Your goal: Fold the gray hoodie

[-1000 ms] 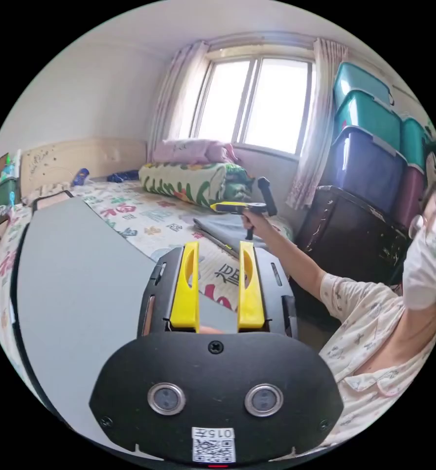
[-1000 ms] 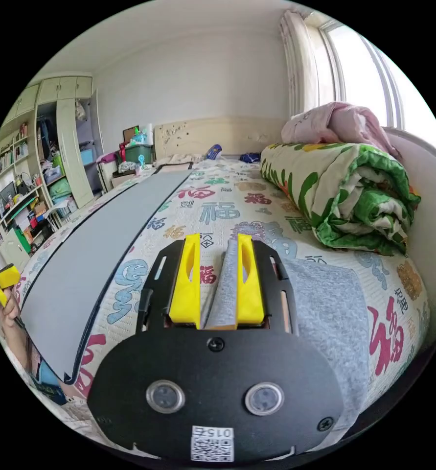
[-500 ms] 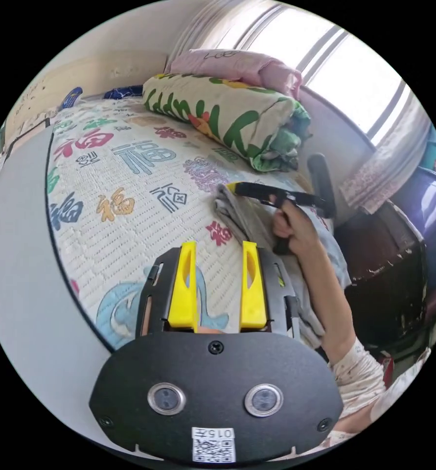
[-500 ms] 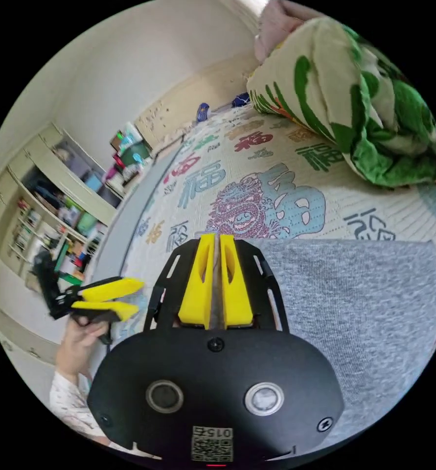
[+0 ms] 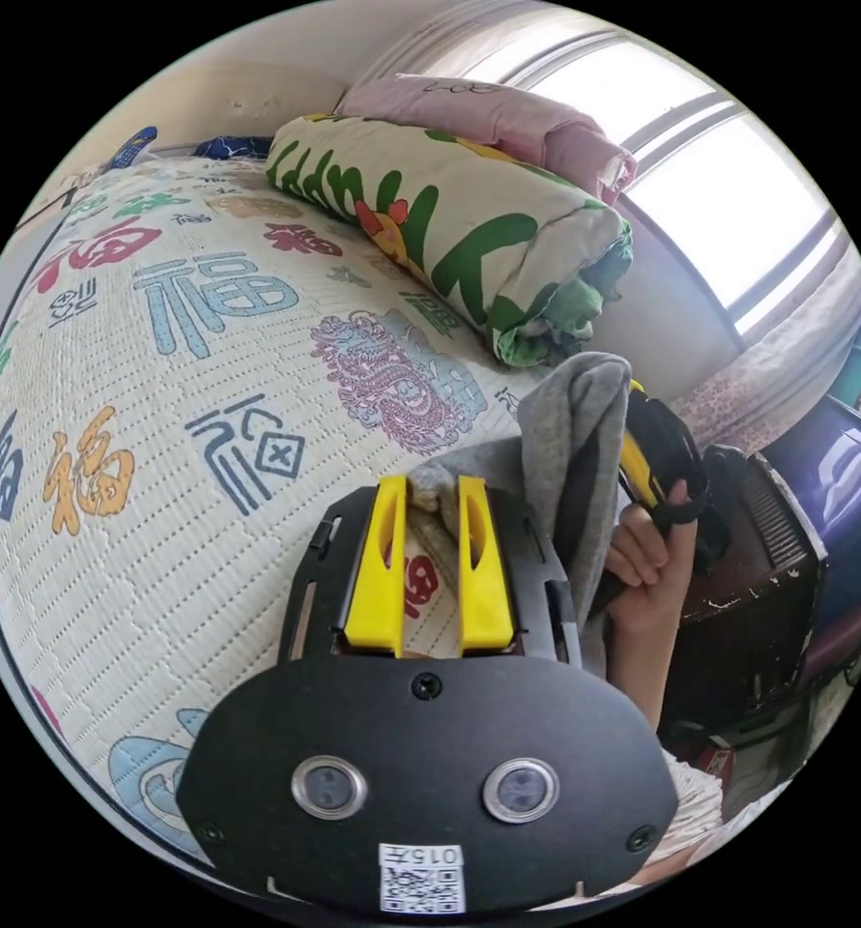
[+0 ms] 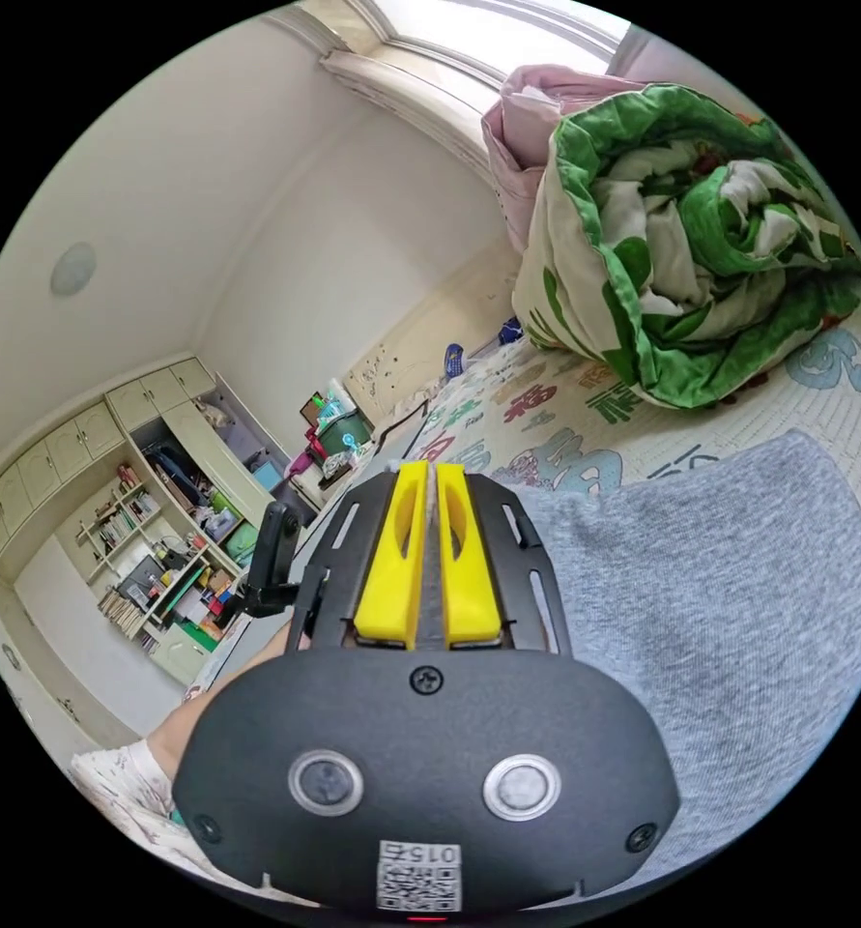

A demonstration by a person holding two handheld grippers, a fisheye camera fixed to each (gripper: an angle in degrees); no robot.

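The gray hoodie lies at the near right corner of the patterned bed. In the left gripper view my left gripper has its yellow jaws pressed on a bunched edge of the hoodie. Beside it a hand holds my right gripper, which lifts a fold of the hoodie upright off the bed. In the right gripper view my right gripper is shut on a thin edge of the hoodie, and the fabric spreads out to the right of it. Part of my left gripper peeks out at the left.
A rolled green floral quilt with a pink blanket on top lies along the window side. A dark cabinet stands off the bed's corner. Cupboards and cluttered shelves line the far wall.
My left gripper has come in to the hoodie's edge and its jaws have narrowed on it. My right gripper has raised its held fold off the bed.
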